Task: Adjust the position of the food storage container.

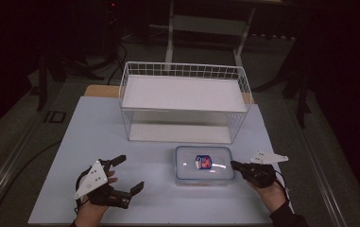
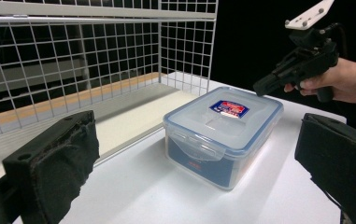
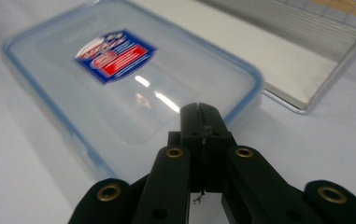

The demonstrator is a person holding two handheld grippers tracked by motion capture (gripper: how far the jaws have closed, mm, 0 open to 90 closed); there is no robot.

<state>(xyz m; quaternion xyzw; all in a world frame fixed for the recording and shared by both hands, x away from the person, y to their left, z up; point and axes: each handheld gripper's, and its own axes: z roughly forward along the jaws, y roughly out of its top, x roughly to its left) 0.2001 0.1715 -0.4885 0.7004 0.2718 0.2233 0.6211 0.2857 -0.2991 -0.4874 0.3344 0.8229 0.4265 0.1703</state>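
A clear plastic box (image 1: 204,164) with a blue-rimmed snap lid and a red-and-blue label lies flat on the white table, just in front of the wire basket. Left of the box, my left gripper (image 1: 130,175) rests low over the table with its jaws wide apart and nothing between them; its view looks past both pads (image 2: 54,163) at the box (image 2: 222,135). My right gripper (image 1: 233,165) is shut, its tip at the box's right edge, hovering over the lid (image 3: 119,79). The same gripper (image 2: 262,87) hangs above the box's far corner in the left gripper view.
A white wire basket (image 1: 185,101) with a white floor panel stands on the far half of the table, close behind the box. The white tabletop (image 1: 97,137) has bare room at the left and front. Dark floor and furniture legs surround the table.
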